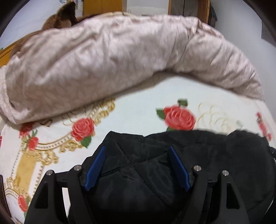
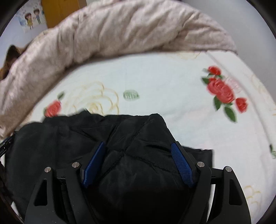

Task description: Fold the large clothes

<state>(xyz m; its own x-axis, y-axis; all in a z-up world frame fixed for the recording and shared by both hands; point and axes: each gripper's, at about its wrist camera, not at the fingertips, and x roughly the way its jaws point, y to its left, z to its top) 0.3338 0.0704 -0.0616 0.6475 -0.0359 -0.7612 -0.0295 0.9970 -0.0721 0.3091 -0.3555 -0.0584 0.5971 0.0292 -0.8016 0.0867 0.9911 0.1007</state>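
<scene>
A black quilted jacket [image 1: 198, 165] lies bunched on the rose-print bed sheet [image 1: 131, 112]. In the left wrist view my left gripper [image 1: 137, 149] has its blue pads wide apart, with a thick fold of the jacket filling the space between them. In the right wrist view my right gripper [image 2: 138, 146] stands the same way, pads apart on either side of a padded corner of the jacket [image 2: 138, 137]. Whether either pair of pads presses the cloth is unclear. The jacket's lower part is hidden under the gripper bodies.
A rumpled beige quilt [image 1: 112, 56] runs along the far side of the bed; it also shows in the right wrist view [image 2: 120, 29]. A brown plush item [image 1: 62, 19] lies behind it. A wooden door [image 2: 58, 12] and a cartoon poster [image 2: 31, 19] stand beyond.
</scene>
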